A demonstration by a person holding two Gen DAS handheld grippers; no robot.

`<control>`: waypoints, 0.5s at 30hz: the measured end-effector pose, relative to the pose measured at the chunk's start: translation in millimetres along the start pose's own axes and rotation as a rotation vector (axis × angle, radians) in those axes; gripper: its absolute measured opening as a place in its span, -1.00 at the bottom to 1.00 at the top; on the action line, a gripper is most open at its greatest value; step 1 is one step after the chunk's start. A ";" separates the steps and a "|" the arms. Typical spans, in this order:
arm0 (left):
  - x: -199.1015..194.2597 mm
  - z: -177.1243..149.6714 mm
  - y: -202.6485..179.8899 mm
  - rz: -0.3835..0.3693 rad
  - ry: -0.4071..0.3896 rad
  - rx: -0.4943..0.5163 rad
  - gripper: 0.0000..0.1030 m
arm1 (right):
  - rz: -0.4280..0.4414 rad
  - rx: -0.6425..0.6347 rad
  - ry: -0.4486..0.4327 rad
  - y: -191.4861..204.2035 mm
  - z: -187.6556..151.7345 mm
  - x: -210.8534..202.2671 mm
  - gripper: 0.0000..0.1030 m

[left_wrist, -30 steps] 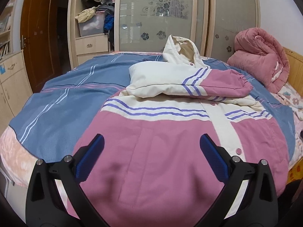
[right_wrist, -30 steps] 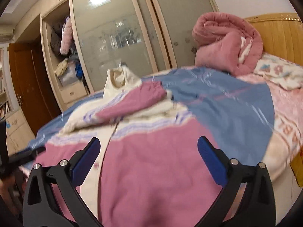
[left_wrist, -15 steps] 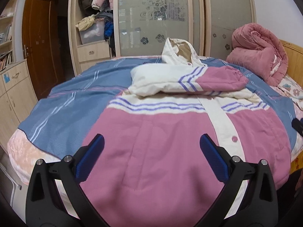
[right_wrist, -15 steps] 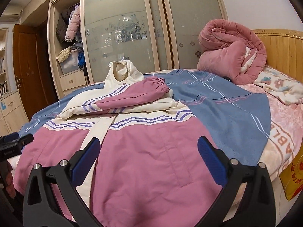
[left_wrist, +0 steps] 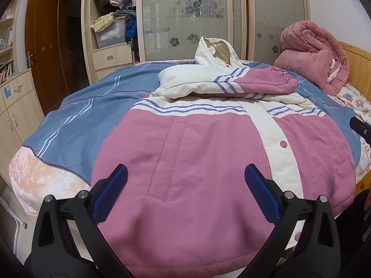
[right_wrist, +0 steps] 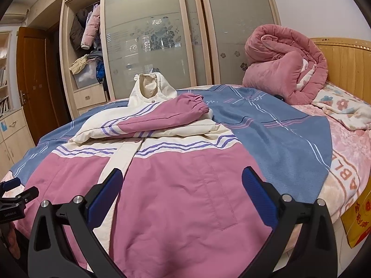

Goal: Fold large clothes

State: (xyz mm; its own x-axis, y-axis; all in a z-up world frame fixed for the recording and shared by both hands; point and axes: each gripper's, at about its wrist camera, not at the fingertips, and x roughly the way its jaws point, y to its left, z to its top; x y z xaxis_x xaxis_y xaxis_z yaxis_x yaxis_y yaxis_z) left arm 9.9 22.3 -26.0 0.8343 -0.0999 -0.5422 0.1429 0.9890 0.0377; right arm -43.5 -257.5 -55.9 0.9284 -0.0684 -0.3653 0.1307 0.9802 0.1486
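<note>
Left tool point(left_wrist: 185, 190): blue pads spread wide apart, nothing between them, sitting at bottom centre of the left wrist view over the pink hem area of the jacket point(left_wrist: 208, 162). Can't tell if it touches the fabric.

Right tool point(right_wrist: 183, 191): same state, pads wide apart, empty, bottom centre of the right wrist view over the jacket's point(right_wrist: 180, 185) lower pink panel, just right of the cream button strip.

Jacket lies flat, front up, on the bed point(left_wrist: 76, 115), filling the centre of both views. Pink body, cream chest band with purple stripes, cream snap strip down the middle. Hood point(left_wrist: 215, 51) stands up at the far end, upper centre. One sleeve point(left_wrist: 231, 82) is folded across the chest, pink cuff pointing to frame right; in the right wrist view that sleeve point(right_wrist: 162, 118) sits mid-frame with a second cream layer under it.

Blue striped blanket point(right_wrist: 278, 127) is under the jacket. Rolled pink quilt point(right_wrist: 285, 62) at upper right by the wooden headboard point(right_wrist: 347, 64). Wardrobe point(left_wrist: 185, 18) with frosted sliding doors behind the bed, upper centre.

Left tool's tip point(right_wrist: 14, 192) shows at the lower left edge of the right wrist view, beside the jacket's edge.
</note>
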 end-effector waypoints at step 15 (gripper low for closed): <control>12.5 18.7 -2.5 -0.011 0.003 -0.008 0.96 | -0.002 0.015 0.042 -0.9 -1.0 15.7 0.97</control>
State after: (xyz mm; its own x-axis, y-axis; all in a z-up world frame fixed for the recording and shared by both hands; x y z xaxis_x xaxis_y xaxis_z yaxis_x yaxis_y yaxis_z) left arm 29.9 16.6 -17.2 0.8311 -0.1109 -0.5450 0.1481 0.9887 0.0246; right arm -29.4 -259.3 -62.7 0.9125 -0.0625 -0.4042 0.1382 0.9772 0.1610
